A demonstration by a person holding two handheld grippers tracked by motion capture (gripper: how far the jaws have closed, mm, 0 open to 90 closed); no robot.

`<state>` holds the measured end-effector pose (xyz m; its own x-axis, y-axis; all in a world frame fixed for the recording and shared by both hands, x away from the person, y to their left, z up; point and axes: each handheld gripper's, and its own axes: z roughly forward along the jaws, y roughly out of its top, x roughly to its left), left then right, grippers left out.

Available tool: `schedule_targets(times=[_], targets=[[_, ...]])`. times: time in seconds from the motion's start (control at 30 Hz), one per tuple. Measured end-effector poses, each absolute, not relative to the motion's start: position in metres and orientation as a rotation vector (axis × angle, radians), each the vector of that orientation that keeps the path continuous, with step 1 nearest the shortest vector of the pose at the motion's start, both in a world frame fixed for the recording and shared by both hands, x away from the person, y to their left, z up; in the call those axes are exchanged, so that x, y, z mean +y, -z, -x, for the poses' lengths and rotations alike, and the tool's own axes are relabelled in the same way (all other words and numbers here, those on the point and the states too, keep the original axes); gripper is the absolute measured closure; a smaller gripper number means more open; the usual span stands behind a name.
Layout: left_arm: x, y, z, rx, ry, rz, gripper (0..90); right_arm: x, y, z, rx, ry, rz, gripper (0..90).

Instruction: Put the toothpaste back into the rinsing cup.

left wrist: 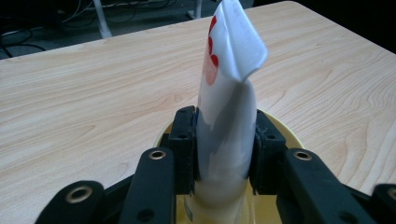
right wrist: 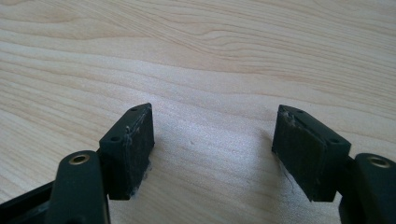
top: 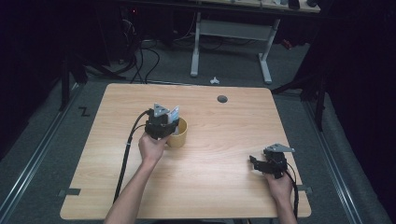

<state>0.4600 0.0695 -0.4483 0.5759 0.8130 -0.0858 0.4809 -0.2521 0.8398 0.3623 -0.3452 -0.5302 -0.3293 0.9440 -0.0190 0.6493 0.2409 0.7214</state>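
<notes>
High view shows the left tongs (top: pixel 164 122) over a yellow cup (top: pixel 179 134) near the middle of the table (top: pixel 219 140). Left gripper view has both pads clamped on a white tube (left wrist: pixel 224 126) with red print, standing upright with its lower end inside the cup. Right tongs (top: pixel 259 164) rest near the table's right edge, jaws spread wide with nothing between them.
</notes>
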Motion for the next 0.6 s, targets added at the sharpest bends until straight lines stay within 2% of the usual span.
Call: schedule_targets(times=[0.6], targets=[[0.0663,0.4513,-0.4577,1.029,-0.474,-1.948,66.3,-0.3453,0.5302,-0.3624,2.065,-0.863,-1.453,29.5]])
